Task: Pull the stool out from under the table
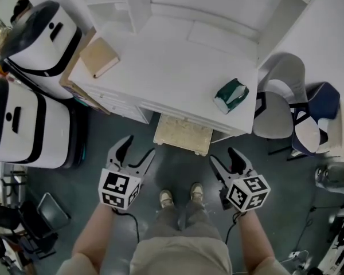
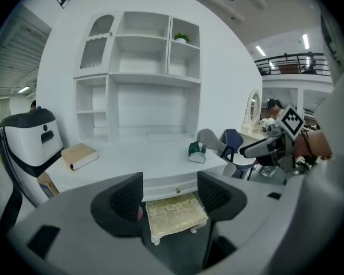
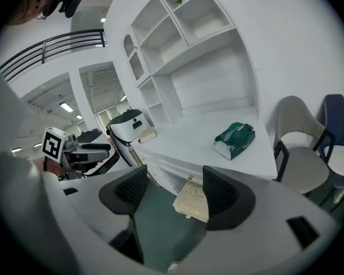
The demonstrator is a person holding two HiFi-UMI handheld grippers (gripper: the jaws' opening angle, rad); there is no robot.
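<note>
**Person standing before the table, both grippers short of the stool.** Nearest the camera, the person's shoes [image 1: 166,197] are planted on the dark floor, squarely facing the stool, a stance that suits a straight backward pull.

The left gripper [image 1: 139,148] and right gripper [image 1: 223,156] are held low, one on either side of the shoes, and both point forward and down towards the stool. In each gripper view the jaws are spread with only floor and stool visible between the pads, so neither gripper holds anything. The two are level with each other, which suggests a two-handed grasp with one gripper on each side of the seat. This would keep the stool from swinging as it slides.

The stool [image 1: 183,133] has a cream seat and pale legs. It stands just beyond the grippers, with its back part tucked under the front edge of the table [image 1: 172,79] and its front part showing on the floor side. It has not yet been touched. The seat's front corners appear to be the easiest places to grip.

A book [image 1: 99,57] lies on the left of the tabletop and a green pack [image 1: 231,95] on the right. Both are well clear of the stool and should not be disturbed by the pull. White shelves [image 2: 140,73] rise behind the tabletop.

Two white machines [image 1: 43,39] stand to the left of the table, and a grey chair [image 1: 278,110] and a blue chair [image 1: 318,105] stand to its right. The floor in front of the stool, where it would slide, is bare.
</note>
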